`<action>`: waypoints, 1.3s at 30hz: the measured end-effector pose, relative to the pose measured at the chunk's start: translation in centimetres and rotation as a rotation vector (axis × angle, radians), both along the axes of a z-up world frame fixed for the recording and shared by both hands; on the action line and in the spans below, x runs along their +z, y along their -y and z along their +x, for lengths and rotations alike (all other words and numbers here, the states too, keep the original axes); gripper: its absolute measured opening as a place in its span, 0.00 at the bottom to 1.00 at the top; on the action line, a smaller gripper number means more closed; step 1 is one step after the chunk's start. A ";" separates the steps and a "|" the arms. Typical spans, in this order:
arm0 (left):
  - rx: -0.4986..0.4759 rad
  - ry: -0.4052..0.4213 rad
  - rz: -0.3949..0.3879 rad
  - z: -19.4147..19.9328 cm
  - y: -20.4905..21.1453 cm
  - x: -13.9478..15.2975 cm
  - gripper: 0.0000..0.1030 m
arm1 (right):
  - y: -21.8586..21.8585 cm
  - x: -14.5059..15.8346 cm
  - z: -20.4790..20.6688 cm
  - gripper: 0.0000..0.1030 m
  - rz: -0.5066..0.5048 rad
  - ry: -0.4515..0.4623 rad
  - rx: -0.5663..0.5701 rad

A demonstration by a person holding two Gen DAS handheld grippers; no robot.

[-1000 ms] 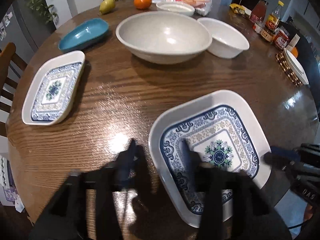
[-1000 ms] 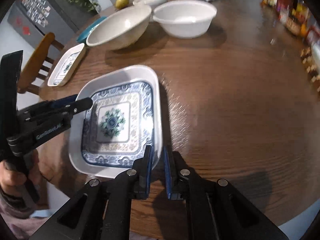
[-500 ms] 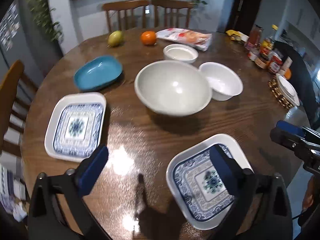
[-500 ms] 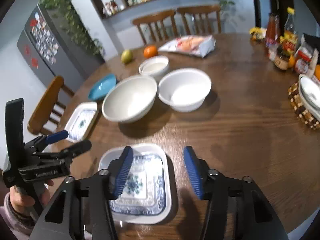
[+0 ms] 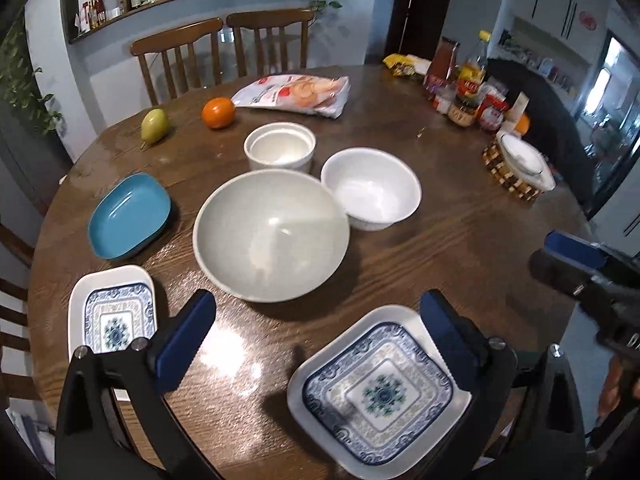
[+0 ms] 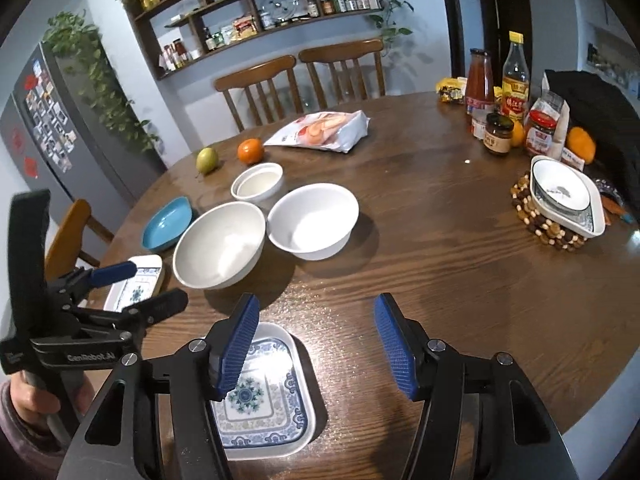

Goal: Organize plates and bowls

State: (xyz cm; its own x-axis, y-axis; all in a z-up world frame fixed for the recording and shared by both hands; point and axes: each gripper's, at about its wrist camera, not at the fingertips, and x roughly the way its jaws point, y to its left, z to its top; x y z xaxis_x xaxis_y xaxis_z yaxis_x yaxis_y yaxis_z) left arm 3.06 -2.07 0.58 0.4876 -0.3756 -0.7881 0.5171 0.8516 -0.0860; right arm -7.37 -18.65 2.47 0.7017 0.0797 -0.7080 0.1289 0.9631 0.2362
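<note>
Fingers of left gripper [image 5: 316,338] and right gripper [image 6: 316,346] spread apart, grasping nothing, above patterned plate [image 5: 380,396] on table [image 5: 460,240].

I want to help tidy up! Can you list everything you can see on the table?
patterned square plates: 2, blue-white, near edge and left
blue dish: 1, left
bowls: 3, white, centre
orange: 1, far side
pear: 1, green, beside orange
snack bag: 1, far side
bottles and jars: several, far right
bowl on a beaded mat: 1, right
left gripper: jaws open, empty
right gripper: jaws open, empty
</note>
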 end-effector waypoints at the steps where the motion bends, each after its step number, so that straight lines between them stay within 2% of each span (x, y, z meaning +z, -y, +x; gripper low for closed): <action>1: 0.003 0.002 -0.004 0.1 -0.2 0.0 0.99 | -0.3 0.1 0.2 0.59 -0.003 0.002 0.010; 3: 0.028 0.007 -0.008 0.4 -0.9 0.0 0.99 | -1.3 0.3 0.5 0.59 -0.005 0.005 0.036; 7: 0.112 -0.018 -0.065 1.3 -3.4 0.0 0.99 | -3.4 0.5 1.2 0.59 0.004 0.020 0.107; 12: 0.239 0.006 -0.115 1.5 -7.6 0.7 0.99 | -6.3 -0.3 2.7 0.59 0.039 -0.011 0.207; 17: 0.380 0.013 -0.131 1.7 -12.7 0.9 0.99 | -9.0 -1.1 4.3 0.59 0.079 -0.031 0.306; 24: 0.548 0.001 -0.080 2.0 -18.9 -1.1 0.99 | -13.9 -2.6 6.6 0.59 0.103 -0.089 0.463; 27: 0.588 -0.020 -0.028 2.7 -21.0 -2.6 0.99 | -16.6 -3.6 7.7 0.59 0.113 -0.124 0.537; 31: 0.591 -0.048 0.013 4.0 -22.7 -4.4 0.99 | -20.3 -5.4 9.8 0.59 0.082 -0.179 0.599; 39: 0.563 -0.046 0.083 5.8 -23.5 -6.6 0.97 | -24.0 -8.3 12.9 0.59 -0.012 -0.219 0.579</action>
